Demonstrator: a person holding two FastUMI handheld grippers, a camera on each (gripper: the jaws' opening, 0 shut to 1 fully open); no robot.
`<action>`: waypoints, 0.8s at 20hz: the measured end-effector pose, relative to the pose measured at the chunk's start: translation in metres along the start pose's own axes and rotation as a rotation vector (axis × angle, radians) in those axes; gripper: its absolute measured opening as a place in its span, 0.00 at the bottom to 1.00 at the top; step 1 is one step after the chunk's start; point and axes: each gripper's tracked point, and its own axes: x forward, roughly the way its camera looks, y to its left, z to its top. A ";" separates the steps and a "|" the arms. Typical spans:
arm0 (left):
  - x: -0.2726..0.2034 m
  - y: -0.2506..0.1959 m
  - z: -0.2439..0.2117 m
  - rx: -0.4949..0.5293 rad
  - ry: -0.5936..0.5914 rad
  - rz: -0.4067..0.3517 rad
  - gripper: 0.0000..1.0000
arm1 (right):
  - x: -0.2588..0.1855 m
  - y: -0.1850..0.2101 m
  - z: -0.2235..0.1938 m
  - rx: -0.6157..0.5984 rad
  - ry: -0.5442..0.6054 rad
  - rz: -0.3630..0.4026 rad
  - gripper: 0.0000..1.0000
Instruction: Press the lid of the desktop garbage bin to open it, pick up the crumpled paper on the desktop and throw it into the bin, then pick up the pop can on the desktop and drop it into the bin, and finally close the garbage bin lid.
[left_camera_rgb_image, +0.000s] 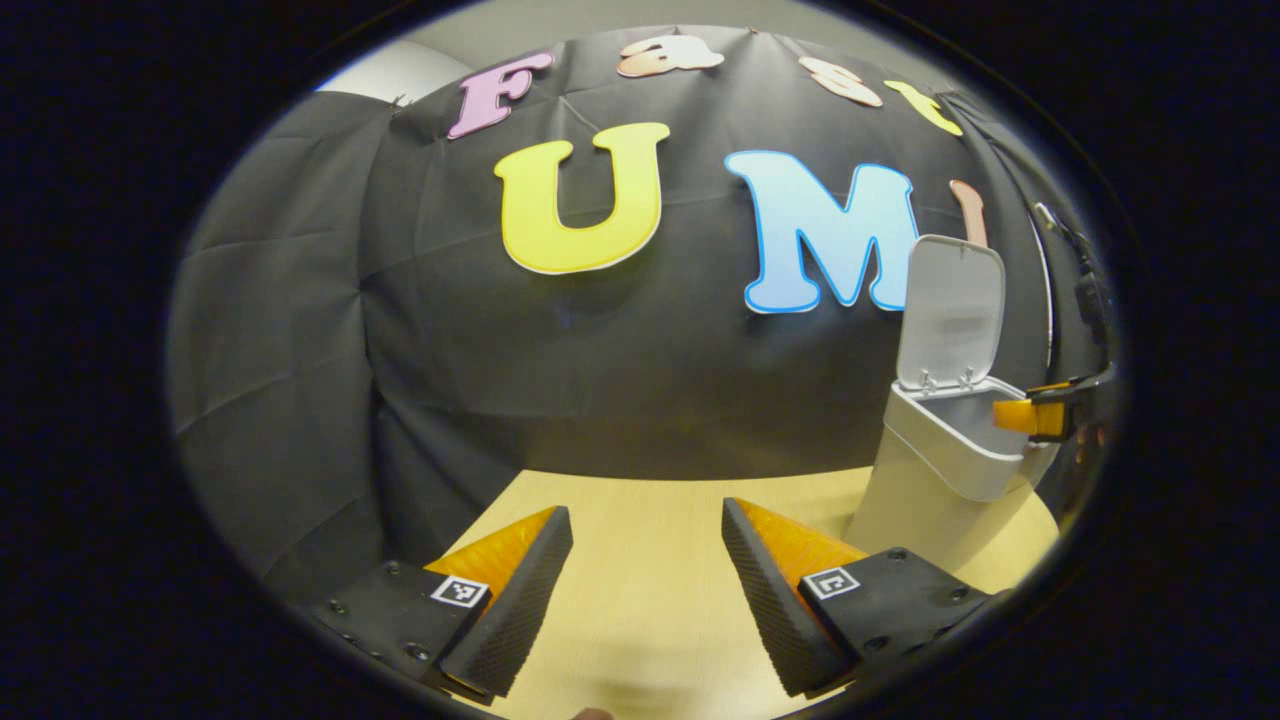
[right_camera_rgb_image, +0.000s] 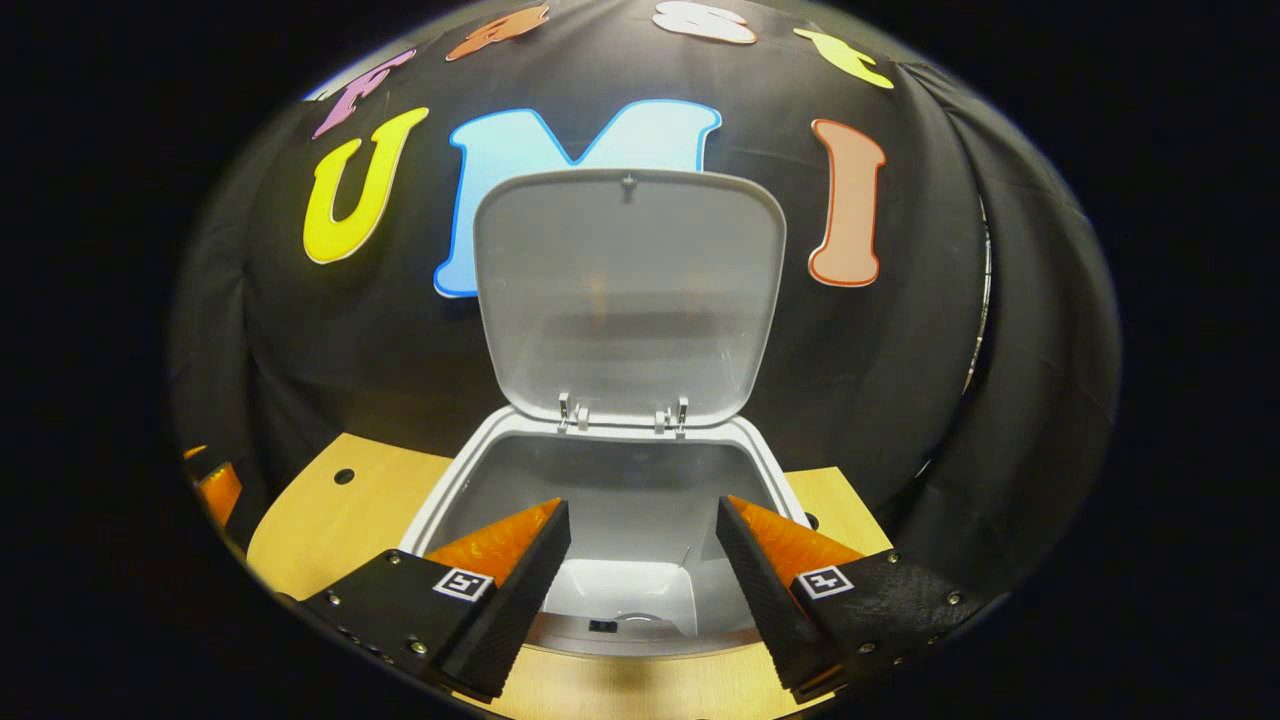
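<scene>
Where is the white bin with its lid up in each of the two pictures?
Left gripper view: the bin stands at the right on the wooden table, lid upright.
Right gripper view: the bin sits centre, straight ahead of the open right gripper.
Shared landmark: the raised lid's two hinges.

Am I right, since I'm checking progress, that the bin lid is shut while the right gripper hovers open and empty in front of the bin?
Not quite: the lid is open, standing upright behind the bin; the right gripper view looks straight into the opening. The rest holds: the right gripper hovers open and empty at the bin's front.
</scene>
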 end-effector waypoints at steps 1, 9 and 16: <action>-0.001 -0.002 0.000 0.006 0.001 -0.004 0.98 | -0.003 0.000 0.006 0.007 -0.015 -0.002 0.95; -0.008 -0.013 0.000 0.010 -0.004 -0.029 0.97 | -0.027 -0.003 0.054 0.034 -0.120 -0.007 0.94; -0.007 -0.014 0.000 0.007 -0.001 -0.040 0.97 | -0.045 -0.005 0.103 0.077 -0.225 -0.007 0.94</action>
